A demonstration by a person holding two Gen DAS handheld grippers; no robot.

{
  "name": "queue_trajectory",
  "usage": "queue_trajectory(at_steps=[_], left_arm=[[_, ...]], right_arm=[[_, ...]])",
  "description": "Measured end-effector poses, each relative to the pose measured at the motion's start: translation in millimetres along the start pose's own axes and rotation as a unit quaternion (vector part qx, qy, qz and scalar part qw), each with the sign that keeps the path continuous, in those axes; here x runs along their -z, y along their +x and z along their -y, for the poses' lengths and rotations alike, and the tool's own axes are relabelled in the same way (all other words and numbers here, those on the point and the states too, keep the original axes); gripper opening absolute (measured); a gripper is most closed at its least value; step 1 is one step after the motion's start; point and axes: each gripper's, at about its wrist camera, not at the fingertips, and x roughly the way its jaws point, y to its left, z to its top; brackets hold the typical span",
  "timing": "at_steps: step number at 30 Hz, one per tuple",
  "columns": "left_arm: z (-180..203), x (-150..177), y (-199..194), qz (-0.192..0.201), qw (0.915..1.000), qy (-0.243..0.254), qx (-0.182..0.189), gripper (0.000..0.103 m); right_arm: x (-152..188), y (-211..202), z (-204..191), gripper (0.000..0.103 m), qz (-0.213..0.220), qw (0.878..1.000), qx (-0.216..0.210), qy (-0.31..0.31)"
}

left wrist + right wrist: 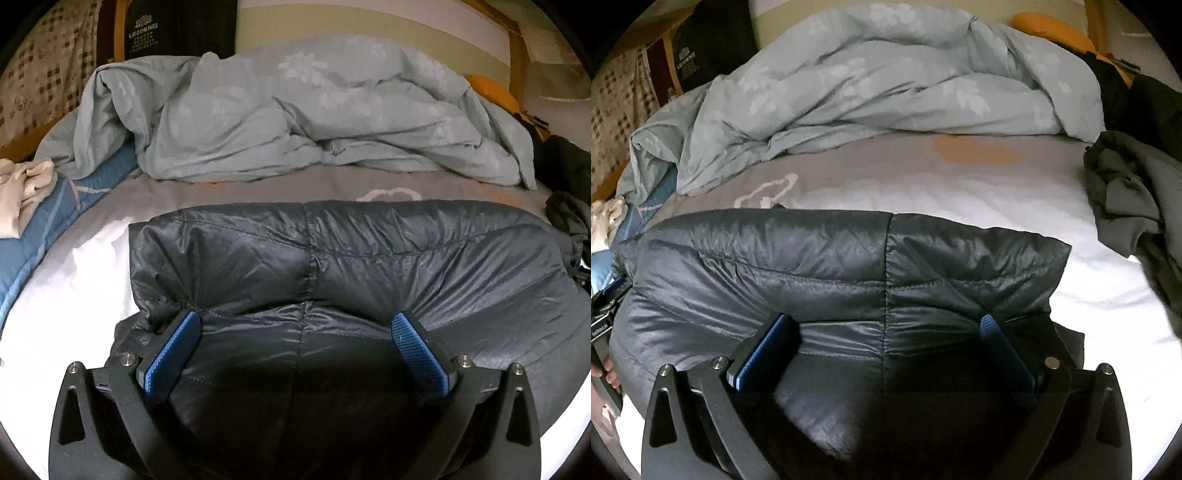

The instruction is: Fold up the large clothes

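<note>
Jaws of the left gripper (295,325) and right gripper (888,328) spread wide, pressing a dark quilted puffer jacket (369,258) on the bed's pale sheet (960,199).

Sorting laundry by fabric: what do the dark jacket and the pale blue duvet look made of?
Jacket: likely thin nylon or polyester shell, slightly glossy, quilted with stitched seams and puffy filling. Duvet: probably matte cotton or a cotton blend, soft crumpled folds, faint floral print.
</note>
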Motion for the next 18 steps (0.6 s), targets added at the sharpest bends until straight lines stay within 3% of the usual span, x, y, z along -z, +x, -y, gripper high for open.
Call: queue_trajectory(at_steps=[7, 10, 18], left_arm=[[0, -1, 3, -0.006, 1.0000, 0.001, -0.003, 0.103], [-2, -1, -3, 0.009, 0.9999, -0.003, -0.005, 0.102], [-3, -11, -21, 0.033, 0.9993, -0.017, 0.009, 0.102]], right_arm=[[1, 4, -3, 0.102, 0.001, 1.000, 0.008, -0.010], [2, -9, -3, 0.102, 0.032, 0.999, 0.015, -0.001], [-7, -57, -14, 0.102, 0.076, 0.997, -0.025, 0.015]])
